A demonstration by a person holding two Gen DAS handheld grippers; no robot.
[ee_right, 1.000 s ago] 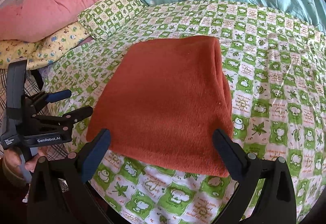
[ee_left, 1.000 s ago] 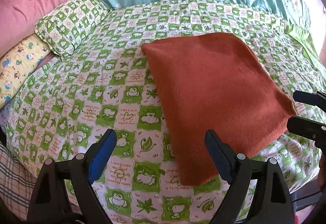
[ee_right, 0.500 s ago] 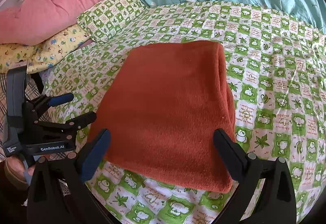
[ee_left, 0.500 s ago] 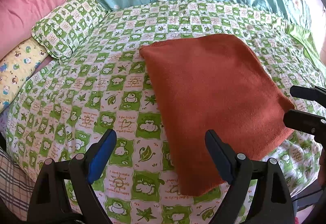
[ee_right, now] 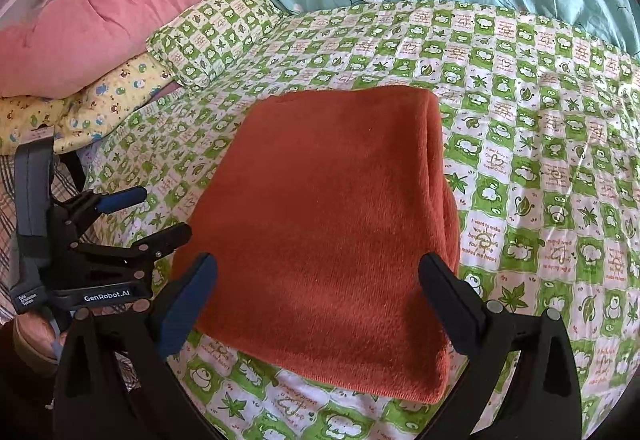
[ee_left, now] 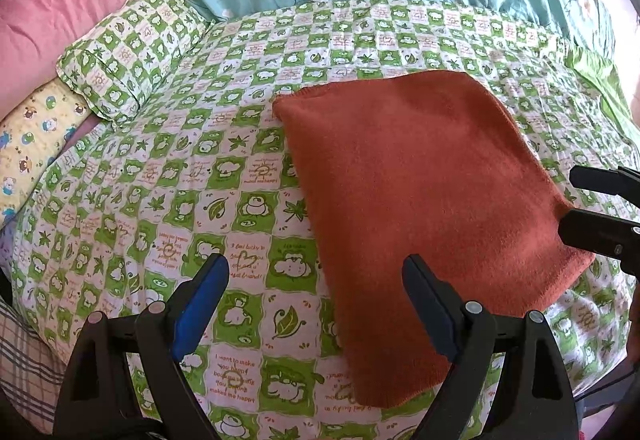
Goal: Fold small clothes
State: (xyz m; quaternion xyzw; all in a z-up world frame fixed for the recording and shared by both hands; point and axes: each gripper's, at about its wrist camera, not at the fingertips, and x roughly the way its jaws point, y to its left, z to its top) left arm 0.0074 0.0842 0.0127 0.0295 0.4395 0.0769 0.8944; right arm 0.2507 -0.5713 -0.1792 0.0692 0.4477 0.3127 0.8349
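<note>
a rust-orange knitted garment, folded into a thick soft rectangle (ee_right: 332, 224), lies flat on the green-and-white checked bedsheet (ee_left: 240, 168), near the bed's front edge. the left gripper (ee_left: 316, 296) hovers beside its near left edge, jaws spread and empty; the right gripper (ee_right: 318, 292) hangs over its near edge, jaws likewise spread. the knit looks light, limp and grippy, likely to sag and unfold if lifted by one layer; pinching all layers at the near corners seems safest.

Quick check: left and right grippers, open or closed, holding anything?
Left gripper: open, holding nothing.
Right gripper: open, empty, over the folded rust-orange knitted cloth.
</note>
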